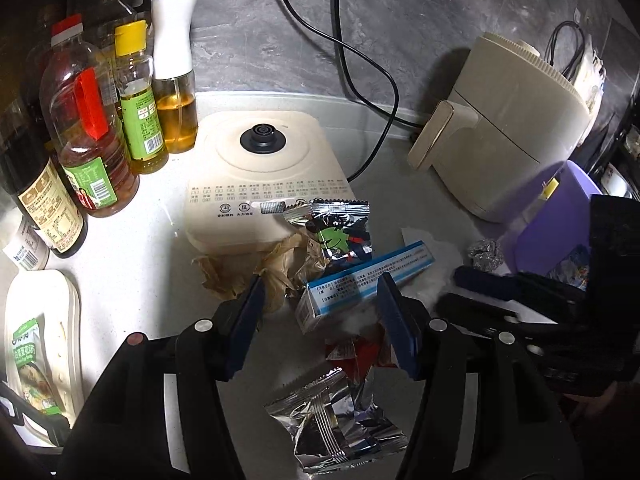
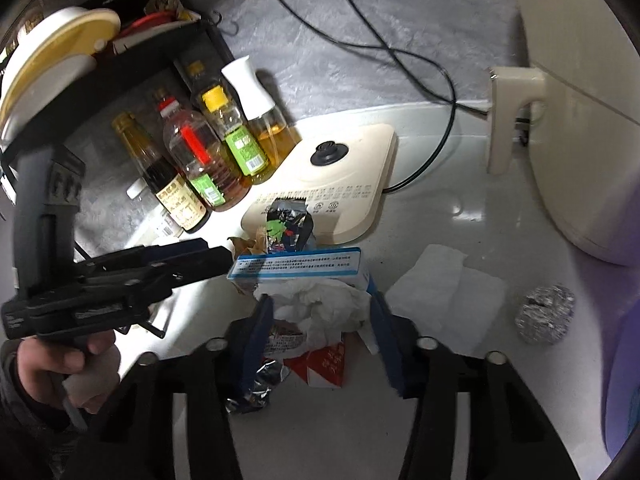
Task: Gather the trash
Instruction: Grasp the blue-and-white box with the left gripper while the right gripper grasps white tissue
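**Trash heap between two open grippers**

Litter sits piled on the pale countertop [image 2: 460, 216], in front of a cream induction cooker [image 1: 260, 176]. Nearest the left gripper [image 1: 320, 320] lies a crumpled silver foil wrapper [image 1: 332, 428], then a red sachet [image 1: 352, 354], and just beyond it a blue-and-white carton [image 1: 360, 280]; the fingers stand wide, closed on nothing. The right gripper [image 2: 322, 344], jaws equally wide and empty, frames a crumpled white tissue [image 2: 320, 304] resting on the pile.

All of it looks light. Tissue and brown paper [image 1: 248, 272] should crush softly, so a pinch at the bulk would probably hold. Foil wrappers are likely slippery and best taken at a crimped edge. The carton seems stiffer, best taken across its narrow sides. A foil ball [image 2: 544, 314] lies apart to the right, beside a flat tissue sheet [image 2: 440, 284].

Farther back stand oil bottles [image 1: 136, 92], a cream air fryer [image 1: 516, 120], black power cords [image 1: 360, 80] and a grey marbled wall [image 1: 420, 20].
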